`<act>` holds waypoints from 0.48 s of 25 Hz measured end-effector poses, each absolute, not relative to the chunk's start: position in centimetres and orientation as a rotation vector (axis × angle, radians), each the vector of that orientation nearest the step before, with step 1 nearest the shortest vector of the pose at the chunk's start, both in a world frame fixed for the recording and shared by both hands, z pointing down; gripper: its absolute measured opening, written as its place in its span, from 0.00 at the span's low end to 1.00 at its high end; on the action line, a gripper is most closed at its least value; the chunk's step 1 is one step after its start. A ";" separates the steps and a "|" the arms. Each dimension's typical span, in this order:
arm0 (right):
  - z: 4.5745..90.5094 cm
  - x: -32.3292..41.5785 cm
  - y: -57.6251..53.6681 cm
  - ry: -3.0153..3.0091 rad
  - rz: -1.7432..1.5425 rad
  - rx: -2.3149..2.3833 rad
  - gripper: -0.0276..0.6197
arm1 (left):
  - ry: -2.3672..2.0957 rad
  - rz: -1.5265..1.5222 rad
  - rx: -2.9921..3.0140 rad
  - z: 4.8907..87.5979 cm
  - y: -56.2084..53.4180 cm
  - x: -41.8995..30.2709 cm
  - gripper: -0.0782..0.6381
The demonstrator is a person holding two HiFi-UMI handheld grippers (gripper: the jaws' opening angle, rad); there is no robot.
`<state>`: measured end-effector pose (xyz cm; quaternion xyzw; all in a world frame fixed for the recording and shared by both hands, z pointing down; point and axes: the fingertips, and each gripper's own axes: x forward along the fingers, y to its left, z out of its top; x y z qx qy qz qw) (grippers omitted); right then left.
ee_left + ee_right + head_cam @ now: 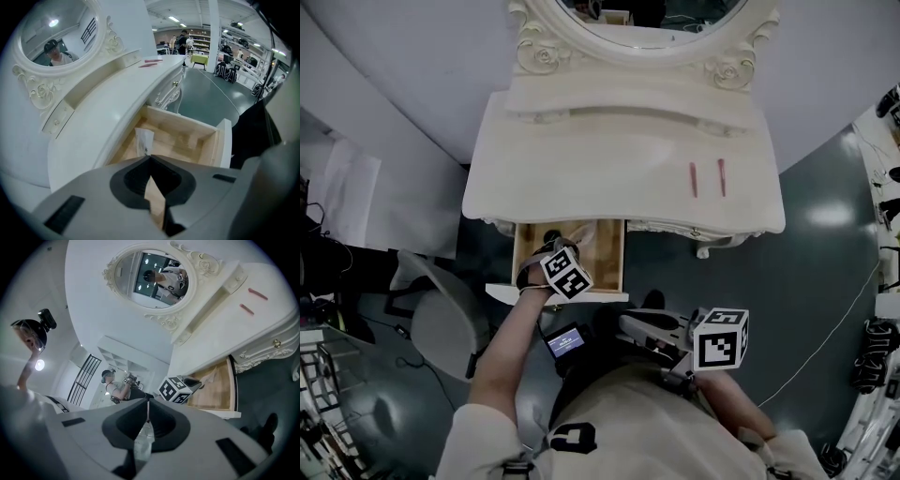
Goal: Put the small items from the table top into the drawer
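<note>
head view looks down on a white dressing table (581, 187) whose wooden drawer (617, 258) stands pulled out below the front left edge. left gripper (553, 242) points steeply down over the open drawer, jaws clenched on a thin white packet (144, 139) that hangs inside, near the drawer's back edge. two pink sticks (694, 179) lie side by side toward the table top's right edge. right gripper (628, 325) is clenched with nothing in it, well clear of the front edge.

Dressing table (581, 178) tally
Two pink sticks (694, 179), one white sachet (144, 139), one open drawer (605, 255), one oval mirror (70, 23), one left gripper (150, 158), one right gripper (148, 401).
</note>
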<state>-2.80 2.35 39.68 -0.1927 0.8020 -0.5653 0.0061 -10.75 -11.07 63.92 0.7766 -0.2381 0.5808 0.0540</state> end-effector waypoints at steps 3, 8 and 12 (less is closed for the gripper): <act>39.7 -2.4 2.0 2.497 -1.781 -0.598 0.09 | -0.716 1.781 2.352 64.2 -11.6 -10.6 0.19; 39.8 -1.8 1.3 2.478 -1.782 -0.618 0.09 | -0.692 1.794 2.362 64.8 -12.4 -9.5 0.19; 40.4 -2.1 1.2 2.469 -1.794 -0.628 0.09 | -0.634 1.820 2.355 66.0 -12.0 -9.2 0.19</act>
